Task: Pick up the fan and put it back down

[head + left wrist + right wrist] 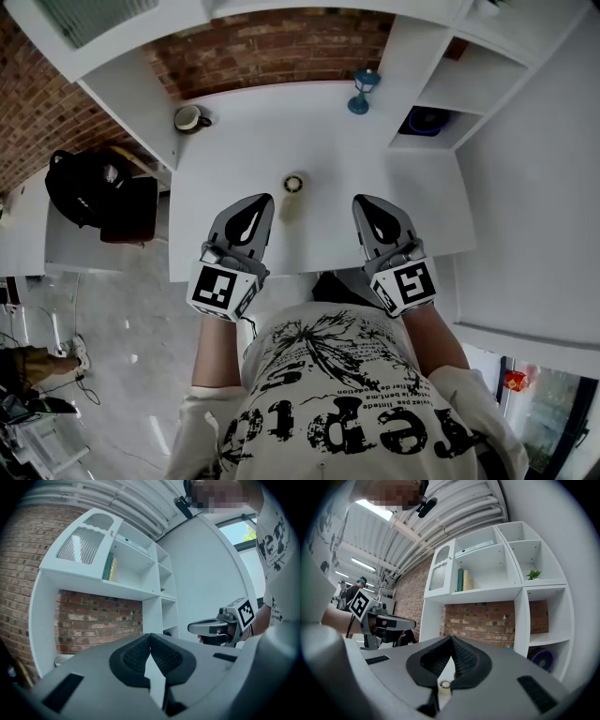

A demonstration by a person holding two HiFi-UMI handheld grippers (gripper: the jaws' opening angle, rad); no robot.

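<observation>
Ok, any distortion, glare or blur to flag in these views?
Head view: sharp, evenly lit, desk edges bowing slightly. Left gripper view: heavy fisheye, dark corners, window washed out. Right gripper view: same fisheye, bright ceiling light at top left, shelves curved.

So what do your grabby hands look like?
The left tongs and right tongs are grey and pointed, with black ribbed pads. Each has a white cube with black squares. The T-shirt is white with black print.

Printed lettering on the shirt (356,412) is illegible.
</observation>
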